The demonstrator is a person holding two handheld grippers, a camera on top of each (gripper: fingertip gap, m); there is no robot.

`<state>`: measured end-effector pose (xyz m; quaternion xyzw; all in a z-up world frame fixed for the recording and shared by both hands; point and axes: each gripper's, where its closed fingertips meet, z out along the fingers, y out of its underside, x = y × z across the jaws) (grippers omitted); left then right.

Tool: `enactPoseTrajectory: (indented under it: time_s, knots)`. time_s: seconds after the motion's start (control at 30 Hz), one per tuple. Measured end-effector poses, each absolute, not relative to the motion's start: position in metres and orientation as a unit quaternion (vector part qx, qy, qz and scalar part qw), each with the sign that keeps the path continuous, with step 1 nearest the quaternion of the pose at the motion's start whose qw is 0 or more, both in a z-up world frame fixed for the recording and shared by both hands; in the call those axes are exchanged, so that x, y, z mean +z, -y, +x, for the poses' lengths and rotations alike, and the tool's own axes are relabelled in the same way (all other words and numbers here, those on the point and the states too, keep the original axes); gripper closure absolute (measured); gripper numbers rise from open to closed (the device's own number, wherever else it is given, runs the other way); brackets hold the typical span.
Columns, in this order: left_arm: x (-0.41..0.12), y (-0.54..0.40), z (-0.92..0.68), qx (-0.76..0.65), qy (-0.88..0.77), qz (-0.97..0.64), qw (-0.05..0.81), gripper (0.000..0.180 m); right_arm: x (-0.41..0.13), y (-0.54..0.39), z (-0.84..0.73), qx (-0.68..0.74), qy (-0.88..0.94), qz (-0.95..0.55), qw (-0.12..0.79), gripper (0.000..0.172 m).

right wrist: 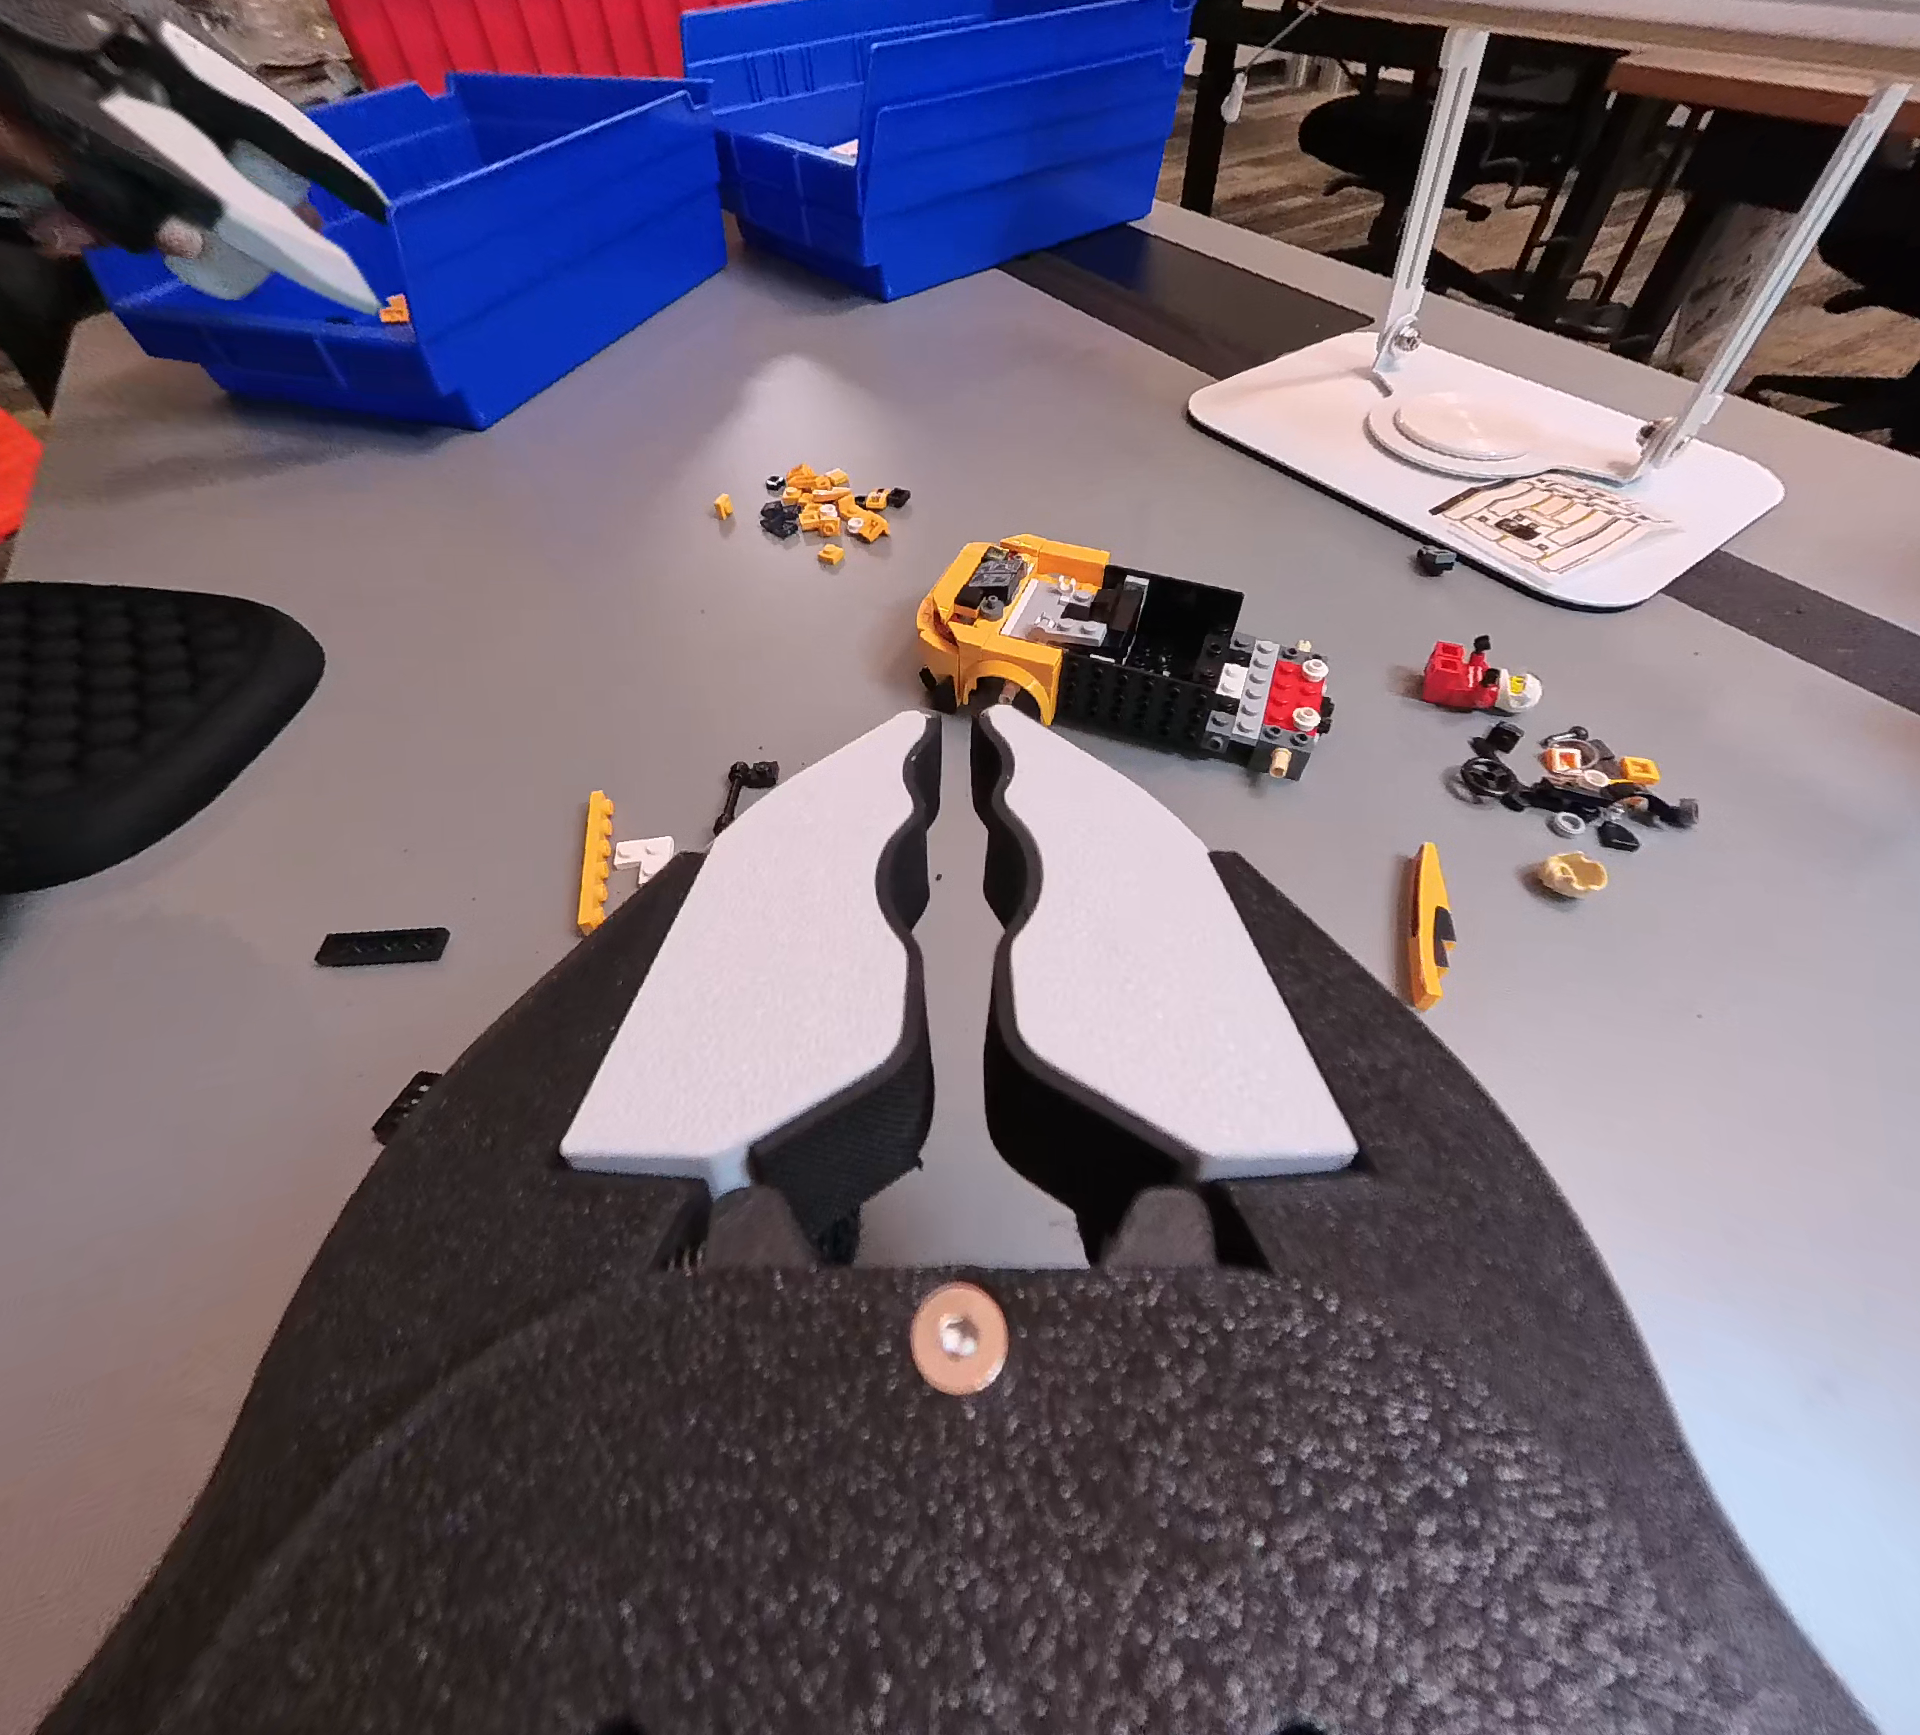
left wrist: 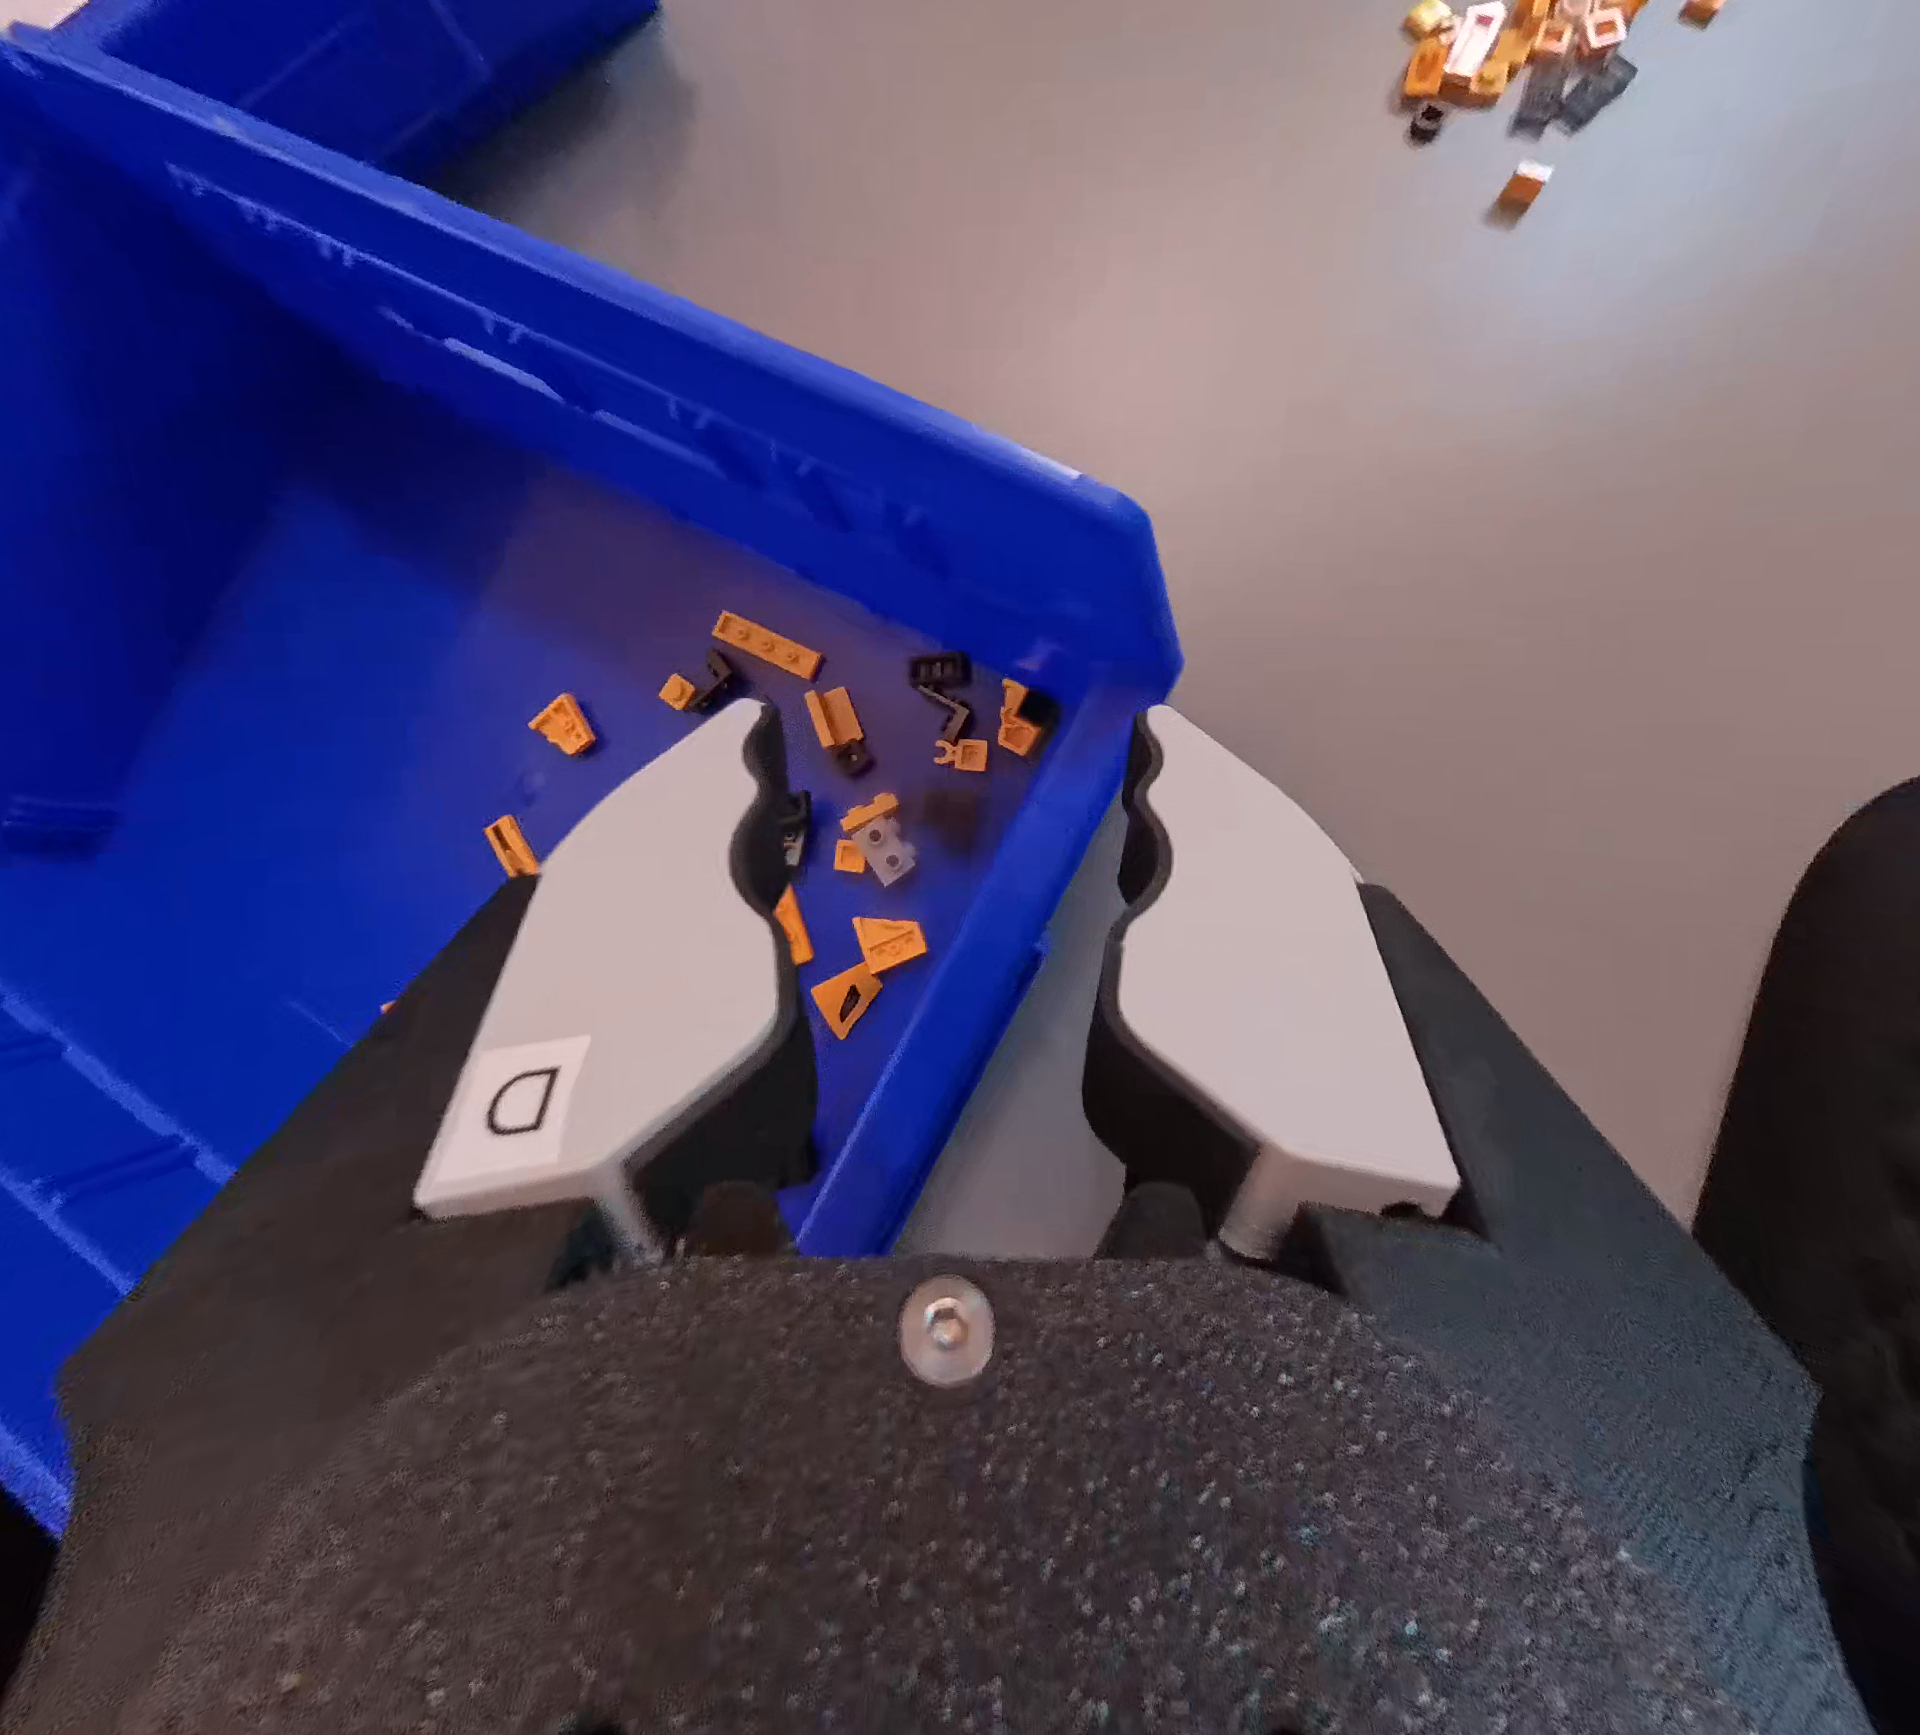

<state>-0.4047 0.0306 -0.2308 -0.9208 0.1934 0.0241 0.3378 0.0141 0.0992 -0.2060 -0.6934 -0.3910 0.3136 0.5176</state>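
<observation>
1. The left gripper [left wrist: 951, 719] is hovering over the corner of the blue plastic bin [left wrist: 644, 397], its jaws standing wide and gripping nothing; one finger is hanging inside the bin, the other outside its wall.
2. Small orange and black toy bricks [left wrist: 831, 729] are lying loose on the bin floor beneath it.
3. The right gripper [right wrist: 956, 721] is resting low over the grey table [right wrist: 520, 625], its jaws nearly together with nothing between them, pointing at the partly built yellow-and-black brick car [right wrist: 1112, 657] just ahead.
4. A small pile of orange bricks [right wrist: 826, 506] is sitting farther off.
</observation>
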Motion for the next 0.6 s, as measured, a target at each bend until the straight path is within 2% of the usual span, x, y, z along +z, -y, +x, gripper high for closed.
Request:
enactPoseTrajectory:
  time_s: [0.03,0.13,0.2,0.23,0.6]
  knots:
    - [-0.233,-0.030,-0.401,0.018,-0.202,-0.921,0.333,0.119,-0.206,-0.099,0.014,0.313,0.392,-0.693,0.518,0.166]
    - [-0.250,-0.023,-0.383,-0.006,-0.250,-0.926,0.284,0.134,-0.206,-0.098,0.014,0.312,0.393,-0.693,0.518,0.166]
    - [-0.263,-0.026,-0.375,0.005,-0.274,-0.925,0.262,0.156,-0.207,-0.098,0.013,0.313,0.394,-0.694,0.515,0.167]
    - [-0.263,-0.032,-0.373,0.019,-0.279,-0.922,0.269,0.159,-0.208,-0.098,0.013,0.313,0.394,-0.695,0.513,0.166]
    - [-0.262,-0.076,-0.277,-0.006,-0.375,-0.879,0.294,0.161,-0.211,-0.100,0.015,0.312,0.391,-0.700,0.510,0.167]
